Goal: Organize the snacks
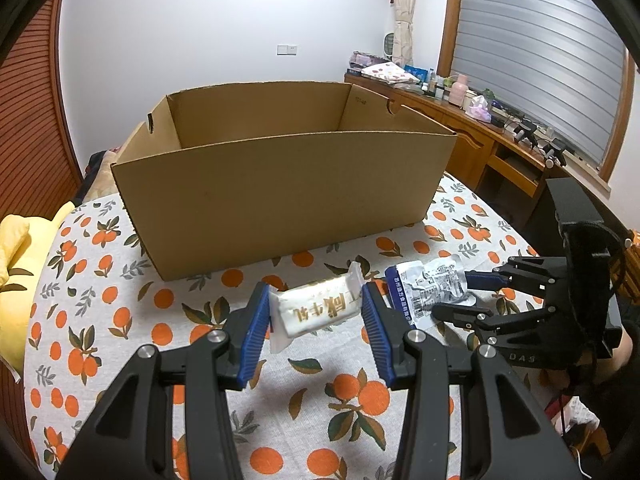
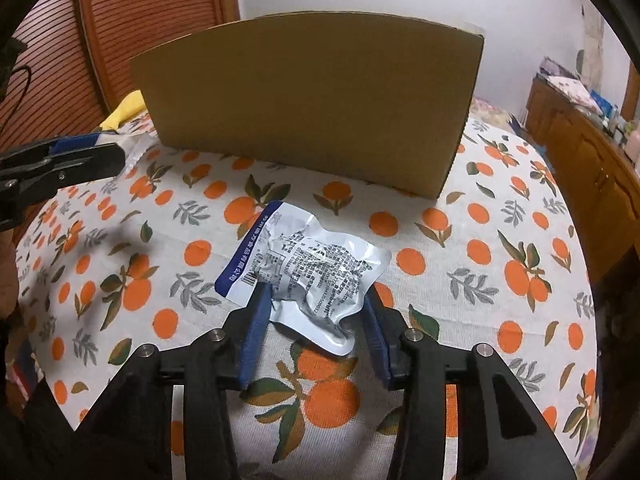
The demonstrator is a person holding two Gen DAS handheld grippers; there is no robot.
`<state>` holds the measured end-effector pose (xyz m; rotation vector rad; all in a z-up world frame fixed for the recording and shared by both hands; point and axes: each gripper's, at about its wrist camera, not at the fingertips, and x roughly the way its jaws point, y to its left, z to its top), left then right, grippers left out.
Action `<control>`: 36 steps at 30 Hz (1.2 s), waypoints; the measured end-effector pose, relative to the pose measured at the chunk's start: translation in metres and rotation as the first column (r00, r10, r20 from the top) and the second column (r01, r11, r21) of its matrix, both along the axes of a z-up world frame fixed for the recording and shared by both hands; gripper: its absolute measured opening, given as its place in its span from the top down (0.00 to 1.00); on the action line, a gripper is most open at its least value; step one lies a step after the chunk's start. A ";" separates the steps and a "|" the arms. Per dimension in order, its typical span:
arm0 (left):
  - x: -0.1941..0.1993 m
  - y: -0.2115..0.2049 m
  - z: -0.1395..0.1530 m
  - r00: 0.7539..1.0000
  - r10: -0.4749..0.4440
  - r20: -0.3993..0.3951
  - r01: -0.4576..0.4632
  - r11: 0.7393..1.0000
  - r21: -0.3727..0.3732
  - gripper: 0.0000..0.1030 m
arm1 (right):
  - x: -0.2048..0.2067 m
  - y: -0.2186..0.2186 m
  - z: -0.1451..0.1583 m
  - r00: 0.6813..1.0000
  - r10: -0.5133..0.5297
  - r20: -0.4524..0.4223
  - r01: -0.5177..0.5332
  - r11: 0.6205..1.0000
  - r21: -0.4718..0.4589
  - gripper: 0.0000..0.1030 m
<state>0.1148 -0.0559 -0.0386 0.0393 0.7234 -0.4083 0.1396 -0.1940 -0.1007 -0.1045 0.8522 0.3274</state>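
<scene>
An open cardboard box [image 1: 280, 196] stands on the orange-print tablecloth [image 1: 120, 312]; it also shows in the right wrist view [image 2: 312, 96]. A white snack packet with gold lettering [image 1: 320, 310] lies in front of it, between the open fingers of my left gripper [image 1: 314, 312]. A crinkled silver-and-blue snack pouch [image 2: 308, 268] lies to its right, also in the left wrist view [image 1: 428, 292]. My right gripper [image 2: 314, 312] is open, its fingers either side of the pouch's near edge. The right gripper also shows in the left wrist view [image 1: 472, 294], and the left gripper in the right wrist view [image 2: 100, 152].
A yellow cloth [image 1: 16, 256] lies at the table's left edge. A wooden desk [image 1: 472, 128] with bottles and clutter runs along the window at right. A slatted wooden door [image 2: 152, 24] stands behind the box at left.
</scene>
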 end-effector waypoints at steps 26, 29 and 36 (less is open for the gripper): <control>0.039 0.000 0.077 0.990 -0.025 0.139 0.024 1.000 0.006 0.56 | -0.002 -0.017 0.117 0.958 0.012 0.287 -0.034 0.997 0.072 0.57; 0.054 0.000 0.082 0.989 -0.017 0.148 0.014 1.000 0.015 0.56 | 0.010 -0.018 0.127 0.952 0.016 0.307 -0.040 0.997 0.071 0.57; 0.093 0.004 0.081 0.990 0.016 0.144 -0.020 0.999 0.031 0.56 | 0.049 -0.015 0.135 0.943 0.037 0.330 -0.062 0.996 0.068 0.61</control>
